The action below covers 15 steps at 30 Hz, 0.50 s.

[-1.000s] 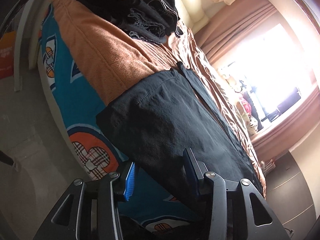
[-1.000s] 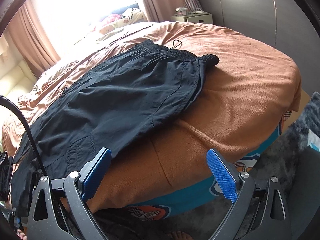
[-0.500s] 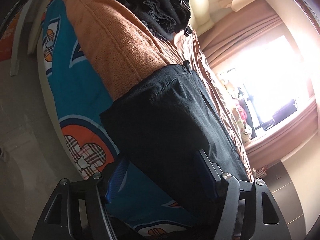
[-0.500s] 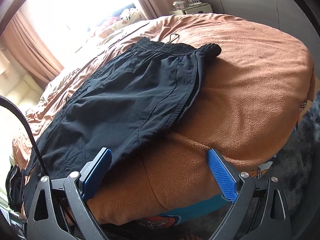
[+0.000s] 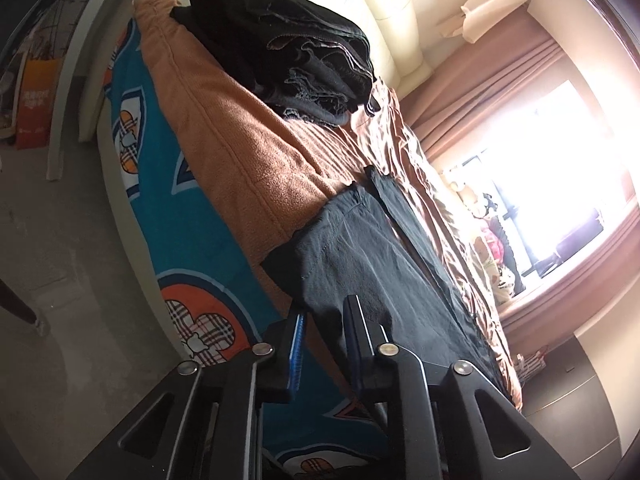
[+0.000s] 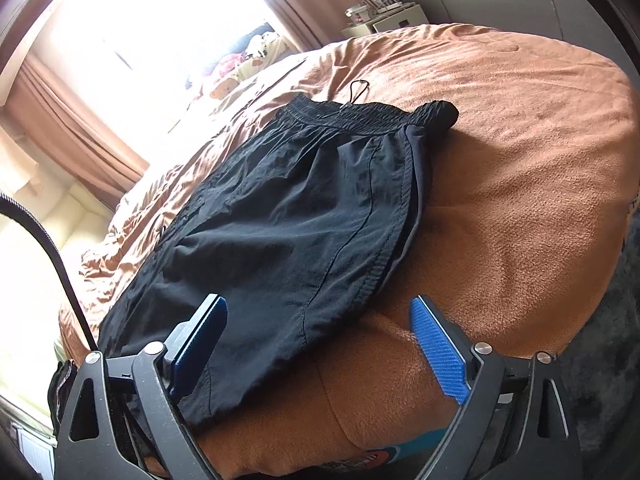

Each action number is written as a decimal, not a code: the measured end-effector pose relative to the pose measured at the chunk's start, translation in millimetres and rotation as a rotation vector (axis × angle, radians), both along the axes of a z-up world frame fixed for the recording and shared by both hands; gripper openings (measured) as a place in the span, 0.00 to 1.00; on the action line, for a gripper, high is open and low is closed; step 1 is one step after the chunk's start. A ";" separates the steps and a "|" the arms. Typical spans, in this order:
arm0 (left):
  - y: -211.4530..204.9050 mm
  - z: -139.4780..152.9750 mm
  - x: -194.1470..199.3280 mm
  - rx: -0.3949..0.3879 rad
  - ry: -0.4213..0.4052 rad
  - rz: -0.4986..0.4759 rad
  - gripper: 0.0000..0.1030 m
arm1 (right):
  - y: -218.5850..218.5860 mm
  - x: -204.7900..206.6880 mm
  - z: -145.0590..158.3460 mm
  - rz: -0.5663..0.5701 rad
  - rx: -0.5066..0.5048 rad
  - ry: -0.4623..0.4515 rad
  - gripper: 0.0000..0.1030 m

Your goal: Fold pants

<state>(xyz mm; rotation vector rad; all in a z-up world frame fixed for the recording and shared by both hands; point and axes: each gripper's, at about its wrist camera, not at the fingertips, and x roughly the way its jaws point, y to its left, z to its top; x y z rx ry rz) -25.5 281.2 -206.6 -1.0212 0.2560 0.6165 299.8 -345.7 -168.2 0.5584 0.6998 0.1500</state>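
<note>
Left fingers: blue pads drawn close, pinching the pants at the leg end. Left gripper sits at 6 o'clock of its view. Right gripper: jaws spread wide, released, straddling the pants' near edge over the blanket. Pants: black, laid flat along the bed, waistband at 12 o'clock in the right view. Bedsheet: teal, at 9 o'clock, left view. Dark clothes pile: 12 o'clock, beyond the pants. Curtain, window: farthest, 2 o'clock.
</note>
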 end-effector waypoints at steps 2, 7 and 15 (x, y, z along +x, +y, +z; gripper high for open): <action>-1.3 4.9 -0.2 0.006 0.017 0.004 0.11 | -1.4 3.4 -0.4 0.005 -0.002 0.010 0.83; -1.4 24.5 4.9 0.036 0.034 0.011 0.05 | -7.0 9.9 0.9 0.003 0.030 0.018 0.78; 1.6 60.0 17.2 0.084 0.028 0.018 0.05 | -18.2 33.0 0.7 -0.051 0.064 0.055 0.67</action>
